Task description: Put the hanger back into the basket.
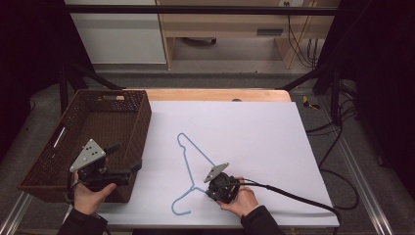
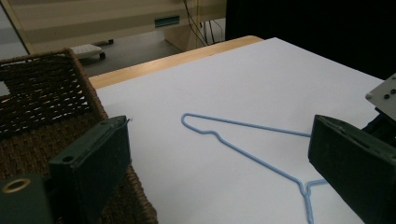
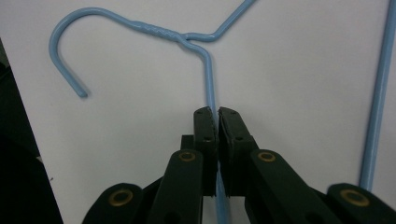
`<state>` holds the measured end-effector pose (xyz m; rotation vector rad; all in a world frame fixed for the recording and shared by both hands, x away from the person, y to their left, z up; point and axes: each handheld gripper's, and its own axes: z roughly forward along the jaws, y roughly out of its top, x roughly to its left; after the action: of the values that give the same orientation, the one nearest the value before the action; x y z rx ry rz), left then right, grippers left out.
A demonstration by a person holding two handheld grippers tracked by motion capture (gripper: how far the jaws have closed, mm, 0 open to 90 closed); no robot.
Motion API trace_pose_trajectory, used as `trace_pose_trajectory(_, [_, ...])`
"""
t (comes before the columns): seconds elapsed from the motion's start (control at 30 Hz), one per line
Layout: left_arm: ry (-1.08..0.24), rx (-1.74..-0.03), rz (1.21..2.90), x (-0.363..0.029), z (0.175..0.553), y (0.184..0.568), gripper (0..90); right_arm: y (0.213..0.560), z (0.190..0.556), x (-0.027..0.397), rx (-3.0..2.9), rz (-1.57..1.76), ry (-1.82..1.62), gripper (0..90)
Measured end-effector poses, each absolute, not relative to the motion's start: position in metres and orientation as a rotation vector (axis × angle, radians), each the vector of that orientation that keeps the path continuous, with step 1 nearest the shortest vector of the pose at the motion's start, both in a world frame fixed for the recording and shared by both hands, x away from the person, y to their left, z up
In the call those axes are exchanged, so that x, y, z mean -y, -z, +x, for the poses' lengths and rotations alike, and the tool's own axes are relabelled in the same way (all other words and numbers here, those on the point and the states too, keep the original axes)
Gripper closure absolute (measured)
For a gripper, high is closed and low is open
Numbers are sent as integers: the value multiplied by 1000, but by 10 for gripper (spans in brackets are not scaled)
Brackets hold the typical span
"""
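A light blue wire hanger [image 1: 192, 169] lies flat on the white sheet [image 1: 254, 132], its hook toward the front edge. My right gripper [image 1: 211, 187] sits low at the hanger's near shoulder. In the right gripper view its jaws are pressed together on the hanger's wire [image 3: 209, 84], just below the twisted neck and the hook [image 3: 70, 37]. My left gripper [image 1: 120, 159] is held above the front corner of the basket, with its jaws wide apart and nothing between them. The left gripper view shows the hanger [image 2: 243, 144] lying ahead of it.
A dark brown wicker basket [image 1: 54, 161] stands at the left of the table, partly over the sheet's edge. A black cable [image 1: 293, 193] trails right from my right gripper. Bare wood [image 1: 215, 94] shows at the table's far edge.
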<state>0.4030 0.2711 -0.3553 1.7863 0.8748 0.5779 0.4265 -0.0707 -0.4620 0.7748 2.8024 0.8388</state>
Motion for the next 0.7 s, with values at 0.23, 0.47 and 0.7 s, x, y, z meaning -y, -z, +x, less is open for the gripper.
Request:
trace_pose_trajectory(0.23, [-551, -826, 1817, -255, 398, 356, 56, 454, 427, 76, -2798, 802, -910, 873])
trace_pose_trajectory(0.47, [-531, -796, 1856, -243, 398, 362, 58, 439, 429, 90, -2765, 836, -1029, 874])
trace_pose_trajectory(0.7, [-519, -795, 1880, -240, 399, 369, 64, 428, 432, 101, -2726, 874, -1112, 874])
